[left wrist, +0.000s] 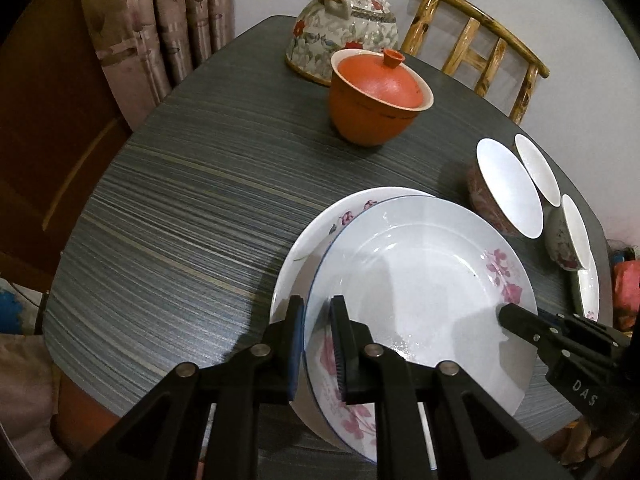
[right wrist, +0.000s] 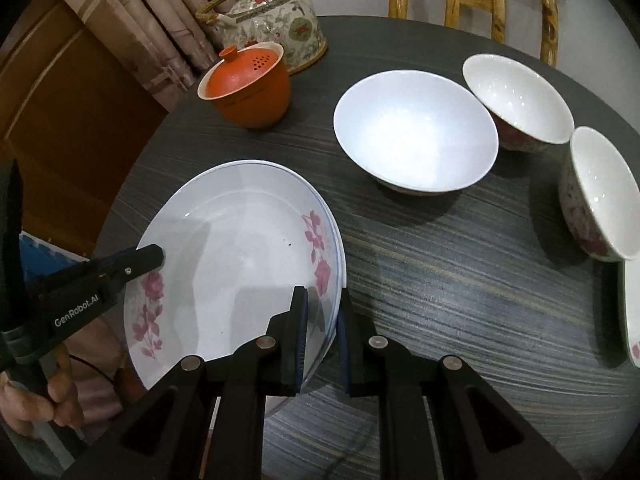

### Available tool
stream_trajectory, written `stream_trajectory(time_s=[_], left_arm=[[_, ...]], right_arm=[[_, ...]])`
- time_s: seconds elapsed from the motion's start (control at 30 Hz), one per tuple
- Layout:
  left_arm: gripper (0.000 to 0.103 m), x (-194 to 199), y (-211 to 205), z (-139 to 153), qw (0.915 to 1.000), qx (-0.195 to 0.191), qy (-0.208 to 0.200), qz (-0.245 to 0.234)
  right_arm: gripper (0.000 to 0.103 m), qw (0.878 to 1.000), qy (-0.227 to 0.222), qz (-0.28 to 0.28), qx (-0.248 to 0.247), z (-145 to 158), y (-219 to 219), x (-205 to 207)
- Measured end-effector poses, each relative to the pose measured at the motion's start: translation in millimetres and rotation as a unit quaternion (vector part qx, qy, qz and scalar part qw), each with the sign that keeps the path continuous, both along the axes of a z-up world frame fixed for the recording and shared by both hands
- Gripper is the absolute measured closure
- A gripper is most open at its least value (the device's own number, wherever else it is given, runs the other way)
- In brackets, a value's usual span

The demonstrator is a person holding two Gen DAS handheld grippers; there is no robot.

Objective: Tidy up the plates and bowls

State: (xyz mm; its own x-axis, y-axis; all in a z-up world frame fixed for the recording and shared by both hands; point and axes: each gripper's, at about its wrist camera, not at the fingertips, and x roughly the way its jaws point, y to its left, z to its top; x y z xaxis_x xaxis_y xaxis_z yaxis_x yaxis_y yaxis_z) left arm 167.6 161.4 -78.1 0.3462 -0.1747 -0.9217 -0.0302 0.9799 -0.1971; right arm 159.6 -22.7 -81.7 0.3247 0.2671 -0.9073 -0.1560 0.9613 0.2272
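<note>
Stacking: step in hand looks like setting 1 pink-flower plate [left wrist: 420, 280] onto a 2nd plate [left wrist: 340, 212] already lying on the striped grey table [left wrist: 168, 216].
Left gripper [left wrist: 318, 354]: jaws nearly closed, pinching the near-left rim of the top plate.
Right gripper [right wrist: 323, 338]: jaws nearly closed, pinching the opposite rim of the same plate.
Hand [right wrist: 40, 396]: seen in the right view under the left gripper's handle.
Plate position: top plate sits offset toward the near-right over the lower plate; lower plate's rim shows as a crescent at the far-left. Whether the 2 already touch, cannot tell.
Bowls: large white bowl [right wrist: 416, 140] just beyond the plates, 2 smaller floral bowls [right wrist: 520, 96] and [right wrist: 600, 196] to its right, close together, not nested.
3rd plate: edge of another floral plate [right wrist: 632, 312] at the table's right rim.
Clutter: orange lidded cup [right wrist: 248, 88] and floral teapot [right wrist: 276, 20] at the far side, bamboo chair [right wrist: 476, 0] behind.
Next move: likely centre the plate over the lower one, lower it level with both hands together, then open both jaws.
Risk: uneven release could let the plate tip or slide off-centre.
</note>
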Motion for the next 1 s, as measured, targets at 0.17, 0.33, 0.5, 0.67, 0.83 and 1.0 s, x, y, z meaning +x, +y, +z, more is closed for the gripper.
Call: stream_trajectory(time_s=[0.17, 0.33, 0.5, 0.67, 0.83, 1.0], left_arm=[[0.089, 1, 2, -5, 1.0, -0.007, 0.003, -0.006], [0.089, 3, 2, -6, 0.9999, -0.006, 0.005, -0.011], [0.089, 6, 2, -8, 0.9998, -0.01, 0.015, -0.009], [0.089, 6, 0, -7, 0.9999, 0.002, 0.012, -0.011], [0.089, 7, -2, -7, 0.9998, 0.004, 0.014, -0.01], [0.089, 7, -3, -5, 0.9998, 0.012, 0.013, -0.011]], right_arm=[[0.089, 1.0, -0.012, 0.008, -0.027, 1, 8, 0], [0.088, 0.999, -0.017, 0.007, -0.039, 1, 12, 1], [0.086, 0.999, -0.021, 0.007, -0.049, 2, 14, 1], [0.085, 0.998, -0.009, 0.008, -0.061, -5, 13, 0], [0.084, 0.998, -0.009, 0.013, -0.058, -7, 12, 0], [0.082, 0.998, -0.01, 0.014, -0.055, -6, 12, 0]])
